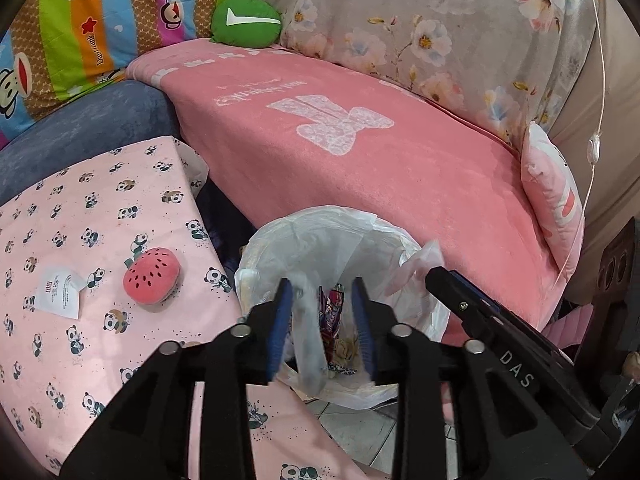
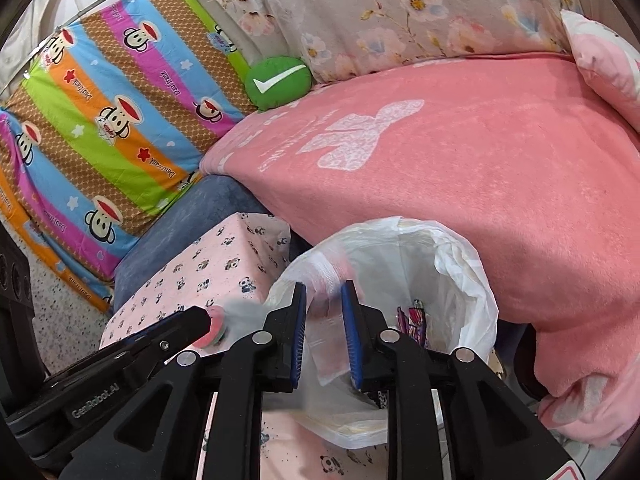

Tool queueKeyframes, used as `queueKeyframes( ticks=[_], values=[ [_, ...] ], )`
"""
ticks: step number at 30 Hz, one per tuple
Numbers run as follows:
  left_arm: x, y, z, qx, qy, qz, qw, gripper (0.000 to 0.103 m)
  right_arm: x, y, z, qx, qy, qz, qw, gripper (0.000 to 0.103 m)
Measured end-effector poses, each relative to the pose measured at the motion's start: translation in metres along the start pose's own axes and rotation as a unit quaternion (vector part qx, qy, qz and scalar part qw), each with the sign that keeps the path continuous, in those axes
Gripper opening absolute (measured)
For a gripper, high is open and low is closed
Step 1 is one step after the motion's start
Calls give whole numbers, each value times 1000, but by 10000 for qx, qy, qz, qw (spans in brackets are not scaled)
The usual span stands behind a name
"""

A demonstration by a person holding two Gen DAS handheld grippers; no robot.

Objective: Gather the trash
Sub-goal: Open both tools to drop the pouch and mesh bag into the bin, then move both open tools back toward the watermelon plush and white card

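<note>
A bin lined with a white plastic bag (image 1: 320,216) (image 2: 440,232) stands between the sofa and a panda-print surface. Colourful wrappers (image 1: 332,308) (image 2: 412,320) lie inside it. My left gripper (image 1: 322,282) hangs over the bin mouth, open, with a blurred clear plastic scrap (image 1: 306,344) loose between its pads. My right gripper (image 2: 324,284) is beside it over the near rim, open, with a blurred pink-tinted plastic bag (image 2: 328,320) in the gap. Each gripper shows in the other's view: the right gripper (image 1: 434,274) and the left gripper (image 2: 204,318). A white paper packet (image 1: 60,290) lies on the panda cloth.
The pink panda-print cloth (image 1: 100,208) covers a low surface on the left, with a watermelon plush (image 1: 152,276) on it. A pink blanket (image 1: 400,168) covers the sofa behind the bin. At the back are a green cushion (image 1: 246,22) and striped bedding. Tiled floor (image 1: 352,424) shows under the bin.
</note>
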State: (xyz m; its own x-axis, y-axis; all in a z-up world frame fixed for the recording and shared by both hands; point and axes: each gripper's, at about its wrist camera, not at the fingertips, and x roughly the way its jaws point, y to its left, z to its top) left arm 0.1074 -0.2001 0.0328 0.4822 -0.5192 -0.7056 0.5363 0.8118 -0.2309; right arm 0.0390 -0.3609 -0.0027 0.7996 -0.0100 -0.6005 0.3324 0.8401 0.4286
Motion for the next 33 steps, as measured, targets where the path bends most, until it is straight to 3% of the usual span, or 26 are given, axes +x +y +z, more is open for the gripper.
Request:
queueKeyframes(
  ticks=[4,33],
  values=[
    [2,3,-1,-17,34,55,10000,35,3,0,-2,-13,14,-54,10000,32],
    [-11,59,-15,-459,59,318,9984,35,17,54,-22,-482,268,182,9983,36]
  ],
)
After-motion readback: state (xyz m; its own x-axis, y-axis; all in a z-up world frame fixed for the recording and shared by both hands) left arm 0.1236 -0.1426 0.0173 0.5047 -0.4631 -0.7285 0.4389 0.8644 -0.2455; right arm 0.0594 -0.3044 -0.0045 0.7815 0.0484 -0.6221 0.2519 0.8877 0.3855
